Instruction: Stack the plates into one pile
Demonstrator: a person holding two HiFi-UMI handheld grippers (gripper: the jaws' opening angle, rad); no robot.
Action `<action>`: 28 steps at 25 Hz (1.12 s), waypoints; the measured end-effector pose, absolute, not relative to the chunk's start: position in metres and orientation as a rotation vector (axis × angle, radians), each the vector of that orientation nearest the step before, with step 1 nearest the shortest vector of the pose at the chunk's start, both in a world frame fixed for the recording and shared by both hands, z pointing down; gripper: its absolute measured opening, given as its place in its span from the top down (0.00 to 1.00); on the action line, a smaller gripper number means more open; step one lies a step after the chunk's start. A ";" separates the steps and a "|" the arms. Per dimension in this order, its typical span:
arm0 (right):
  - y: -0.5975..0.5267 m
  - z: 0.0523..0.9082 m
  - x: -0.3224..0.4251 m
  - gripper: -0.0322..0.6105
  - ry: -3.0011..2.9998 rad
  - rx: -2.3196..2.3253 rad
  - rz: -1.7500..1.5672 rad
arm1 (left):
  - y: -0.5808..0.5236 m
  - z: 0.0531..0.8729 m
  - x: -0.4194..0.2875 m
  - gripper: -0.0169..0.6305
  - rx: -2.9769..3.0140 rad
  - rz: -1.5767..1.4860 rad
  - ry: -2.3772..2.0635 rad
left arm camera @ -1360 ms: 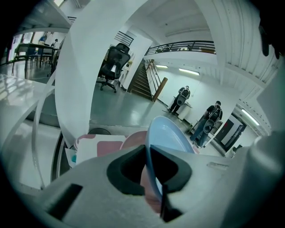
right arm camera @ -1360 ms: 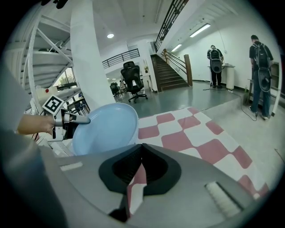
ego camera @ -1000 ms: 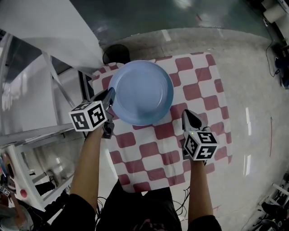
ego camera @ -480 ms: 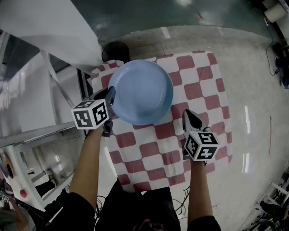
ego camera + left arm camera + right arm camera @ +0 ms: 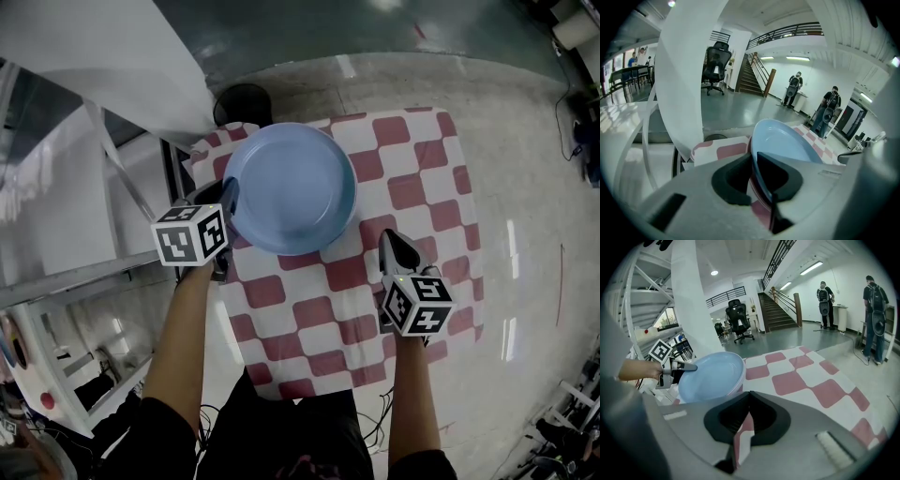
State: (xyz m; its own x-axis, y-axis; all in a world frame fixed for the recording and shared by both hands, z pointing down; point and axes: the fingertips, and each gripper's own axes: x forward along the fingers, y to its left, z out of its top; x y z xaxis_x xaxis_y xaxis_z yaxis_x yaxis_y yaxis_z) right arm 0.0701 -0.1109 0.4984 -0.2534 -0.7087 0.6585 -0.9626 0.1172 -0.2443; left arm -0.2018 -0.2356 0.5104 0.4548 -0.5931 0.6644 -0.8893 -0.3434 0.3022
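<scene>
Head view: blue plate (image 5: 291,187) at far left corner of desk (image 5: 412,187), nothing in it, no loose plates elsewhere; stacking looks all but done.
Left gripper view: left gripper (image 5: 752,159) fingers just been easing apart, rim between them, unpinched.
Right gripper view: right gripper (image 5: 749,401) fingers clenched, empty, over the near right edge.
</scene>
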 end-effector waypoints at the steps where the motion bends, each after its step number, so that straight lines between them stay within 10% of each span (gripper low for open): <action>1: -0.111 0.498 0.070 0.94 -2.022 1.622 0.913 | -0.236 0.510 -0.202 0.91 2.068 0.600 -1.231; 28: -0.130 0.474 0.030 0.94 -2.157 1.569 0.848 | -0.217 0.480 -0.228 0.98 2.213 0.651 -1.324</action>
